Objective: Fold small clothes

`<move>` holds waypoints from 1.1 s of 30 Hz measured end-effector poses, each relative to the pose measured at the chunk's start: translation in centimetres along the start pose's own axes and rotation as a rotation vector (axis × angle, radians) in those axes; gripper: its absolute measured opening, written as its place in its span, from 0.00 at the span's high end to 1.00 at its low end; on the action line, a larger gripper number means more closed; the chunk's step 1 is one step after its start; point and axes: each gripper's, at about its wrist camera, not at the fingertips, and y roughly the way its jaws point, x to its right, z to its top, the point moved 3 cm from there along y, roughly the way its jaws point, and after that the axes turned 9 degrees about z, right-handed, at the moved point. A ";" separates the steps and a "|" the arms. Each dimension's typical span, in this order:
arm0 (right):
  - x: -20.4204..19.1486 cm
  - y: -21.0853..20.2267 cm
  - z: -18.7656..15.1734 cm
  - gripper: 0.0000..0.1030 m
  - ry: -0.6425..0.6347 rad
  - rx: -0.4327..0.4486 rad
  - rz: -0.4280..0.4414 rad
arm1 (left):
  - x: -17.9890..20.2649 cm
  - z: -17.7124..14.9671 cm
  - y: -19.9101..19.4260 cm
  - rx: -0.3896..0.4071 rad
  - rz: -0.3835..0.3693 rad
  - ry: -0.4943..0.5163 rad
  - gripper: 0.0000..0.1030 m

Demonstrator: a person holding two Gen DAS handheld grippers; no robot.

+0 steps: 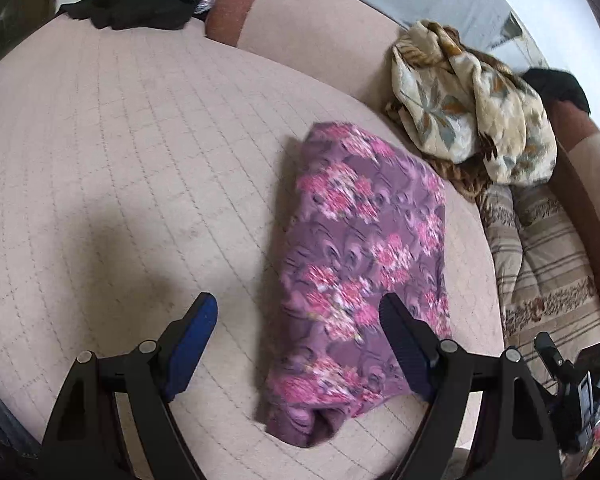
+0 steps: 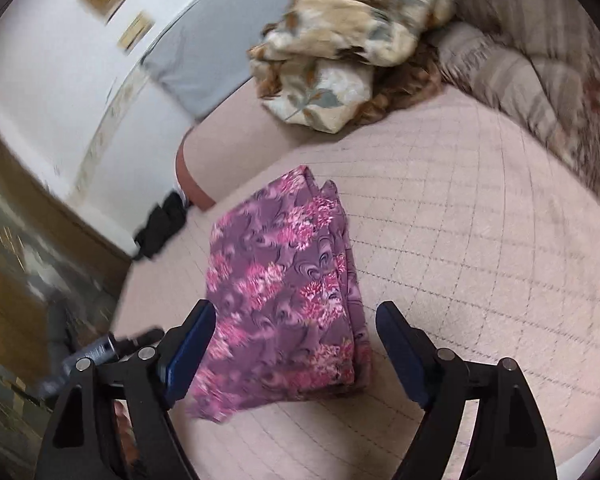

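Note:
A purple garment with pink flowers (image 1: 356, 264) lies folded in layers on the pink quilted bed cover (image 1: 120, 152). My left gripper (image 1: 298, 312) is open and empty just above its near end, its right finger over the cloth. In the right wrist view the same garment (image 2: 288, 280) lies flat with stacked folds along its right edge. My right gripper (image 2: 296, 320) is open and empty above its near end, the cloth between the fingers but not touched.
A beige leaf-print blanket (image 1: 472, 104) is bunched at the back right of the bed, also in the right wrist view (image 2: 340, 40). Black clothing (image 1: 140, 0) lies at the far left. Striped pillows (image 1: 540, 248) lie on the right. A grey cushion (image 2: 216, 44) leans on the wall.

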 end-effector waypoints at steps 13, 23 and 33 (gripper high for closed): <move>4.3 16.2 9.9 0.15 0.036 -0.294 0.025 | 1.2 8.0 9.4 -0.124 -0.120 -0.010 0.20; 8.1 24.6 11.0 0.44 0.149 -0.394 0.078 | 3.0 12.4 17.5 -0.279 -0.364 -0.150 0.43; 0.8 25.0 9.4 0.77 0.043 -0.385 0.145 | -3.1 14.4 6.8 -0.188 -0.441 -0.175 0.67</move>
